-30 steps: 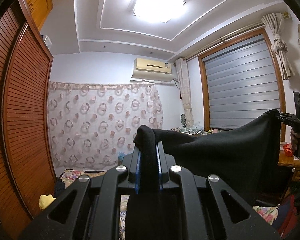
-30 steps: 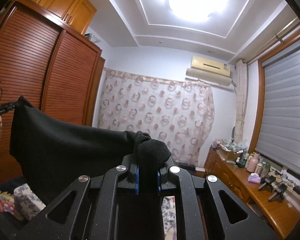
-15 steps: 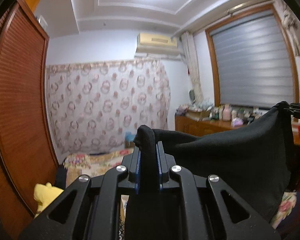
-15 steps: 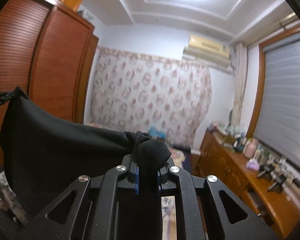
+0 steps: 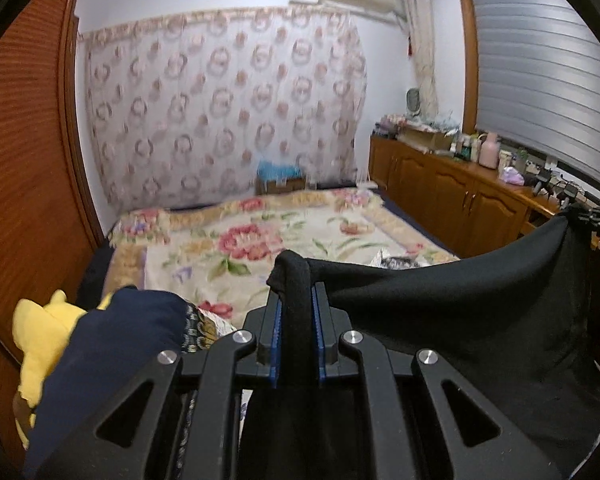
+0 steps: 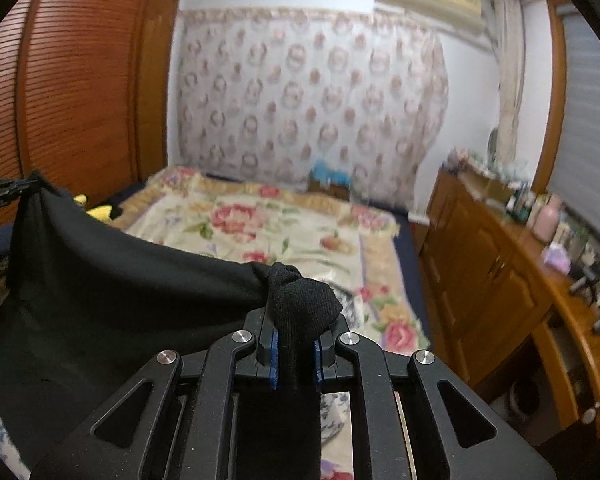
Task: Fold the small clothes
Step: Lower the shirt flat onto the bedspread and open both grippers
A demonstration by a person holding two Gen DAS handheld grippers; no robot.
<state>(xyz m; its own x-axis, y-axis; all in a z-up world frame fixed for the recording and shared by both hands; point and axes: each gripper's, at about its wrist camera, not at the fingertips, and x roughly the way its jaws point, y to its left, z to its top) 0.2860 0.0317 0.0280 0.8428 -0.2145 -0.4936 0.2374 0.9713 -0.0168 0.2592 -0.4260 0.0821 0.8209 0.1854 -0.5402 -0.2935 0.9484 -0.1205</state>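
Left wrist view: left gripper (image 5: 296, 336) clamping one bunched corner of the black garment (image 5: 480, 312), blue pads pressing the cloth from both sides, jaws nearly together on it. Hanging as a dark sheet in the air above the near end of the floral bedspread (image 5: 260, 240), stretching away rightward to the right gripper (image 5: 596, 220) at the frame edge. Showing a navy cloth (image 5: 112, 344) and a yellow plush toy (image 5: 44, 336) just left of the bedspread's near corner, and a wooden cabinet (image 5: 452, 196) running along its right side.

Right wrist view: right gripper (image 6: 296, 344) clamping the other bunched corner of the same garment (image 6: 100, 300), a knob of cloth bulging over the pads. Sagging leftward over the bedspread (image 6: 260, 232) to the left gripper (image 6: 4, 192). Showing a louvred wardrobe (image 6: 72, 92) beyond the bedspread's left side and a patterned curtain (image 6: 308, 100) behind its far end.
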